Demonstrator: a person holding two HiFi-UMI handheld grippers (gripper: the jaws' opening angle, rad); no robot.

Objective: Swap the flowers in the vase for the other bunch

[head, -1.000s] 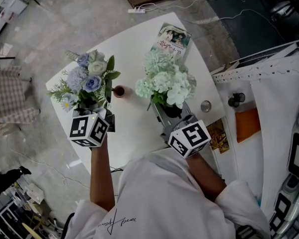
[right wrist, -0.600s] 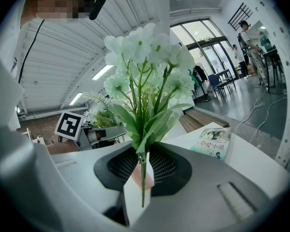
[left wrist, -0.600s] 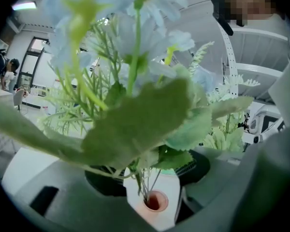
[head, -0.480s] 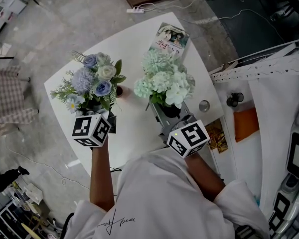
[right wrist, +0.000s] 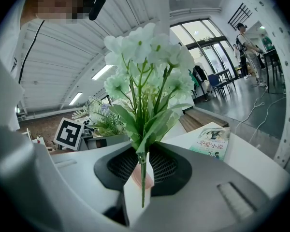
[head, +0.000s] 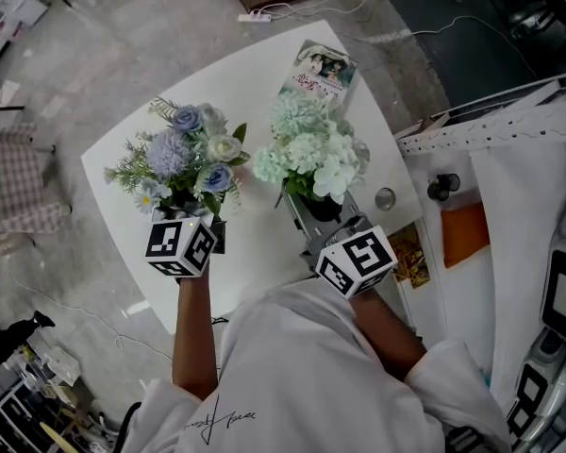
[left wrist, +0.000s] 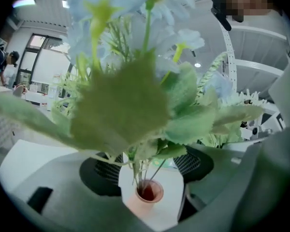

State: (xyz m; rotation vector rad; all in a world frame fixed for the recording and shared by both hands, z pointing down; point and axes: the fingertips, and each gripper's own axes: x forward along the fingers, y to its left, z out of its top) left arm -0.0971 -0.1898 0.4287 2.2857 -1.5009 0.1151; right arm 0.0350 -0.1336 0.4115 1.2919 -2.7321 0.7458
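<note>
**Left tongs released, right tongs clenched on the pale bunch**

Your left tongs [left wrist: 146, 170] have just been opening. Their jaws stand apart, and the small pink vase [left wrist: 146, 197] sits between them with neither pad pressing on it. The blue bunch [head: 184, 154] has its stems in that vase. Its leaves hang right in front of these tongs and block most of what lies beyond.

Your right tongs [right wrist: 143, 166] grip the stems of the white-green bunch [head: 311, 149], held upright above the tabletop [head: 255, 229]. A book [right wrist: 210, 141] lies past the right tongs, and a small round disc [head: 385, 198] sits to their right.
</note>
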